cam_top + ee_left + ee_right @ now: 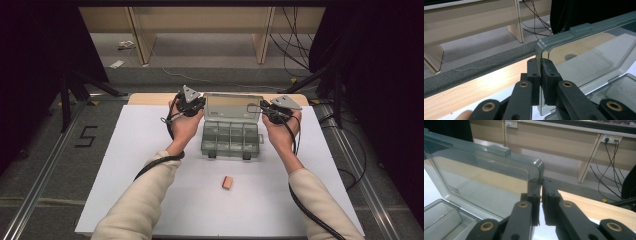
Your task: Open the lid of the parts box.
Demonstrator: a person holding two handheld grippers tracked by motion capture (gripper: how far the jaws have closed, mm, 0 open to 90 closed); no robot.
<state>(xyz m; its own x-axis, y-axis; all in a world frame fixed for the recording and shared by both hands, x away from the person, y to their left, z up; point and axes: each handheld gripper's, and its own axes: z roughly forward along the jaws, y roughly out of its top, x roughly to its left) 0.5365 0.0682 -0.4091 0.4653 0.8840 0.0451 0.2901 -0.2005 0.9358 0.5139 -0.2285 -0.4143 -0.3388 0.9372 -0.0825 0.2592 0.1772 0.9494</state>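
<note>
Compartment box point(230, 139) sits centre of the white counter point(130, 165), its clear lid point(232, 106) raised upright at 12 o'clock; left gripper point(541, 65) fingers pinch the lid's left edge; right gripper point(541, 185) fingers pinch its right edge; small tan block point(227, 182) lies at 6 o'clock, well apart.
</note>
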